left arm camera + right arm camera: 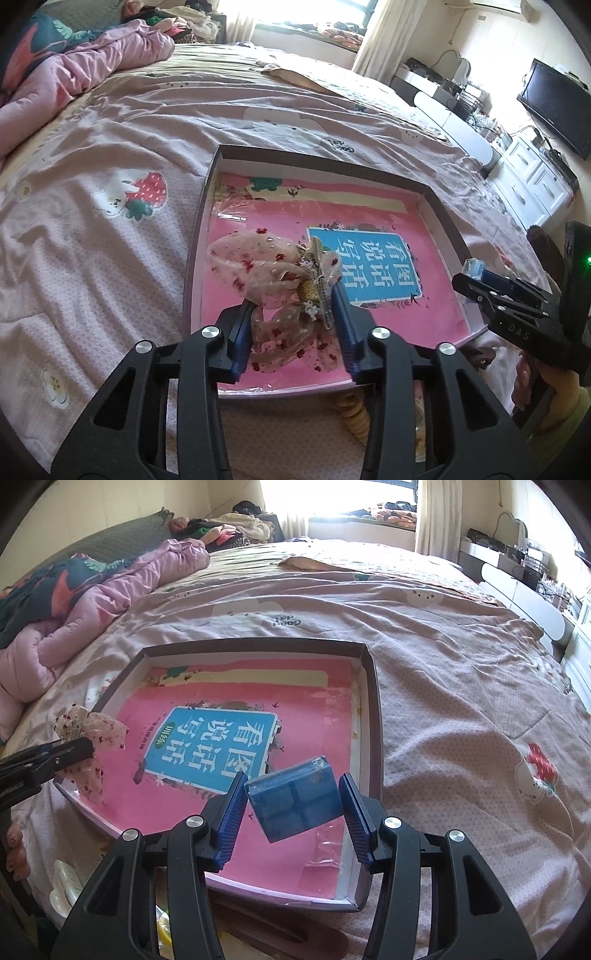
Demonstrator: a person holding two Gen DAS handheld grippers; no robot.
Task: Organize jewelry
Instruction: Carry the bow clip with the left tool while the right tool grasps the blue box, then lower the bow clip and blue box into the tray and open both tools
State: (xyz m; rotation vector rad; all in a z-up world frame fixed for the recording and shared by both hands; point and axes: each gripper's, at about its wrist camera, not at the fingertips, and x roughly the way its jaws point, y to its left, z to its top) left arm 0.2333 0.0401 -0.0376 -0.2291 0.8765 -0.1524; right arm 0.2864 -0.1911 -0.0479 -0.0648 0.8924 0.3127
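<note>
Pink book [236,812] lining tray [375,716], left tongs [291,317] clamping bow [255,258], right tongs [293,801] gripping blue box [295,805]

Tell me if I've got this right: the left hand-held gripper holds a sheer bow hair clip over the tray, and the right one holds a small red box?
Nearly. The box in the right hand-held gripper is translucent blue, not red, as the right wrist view shows. The rest stands: the left hand-held gripper holds the sheer bow hair clip over the tray.
</note>
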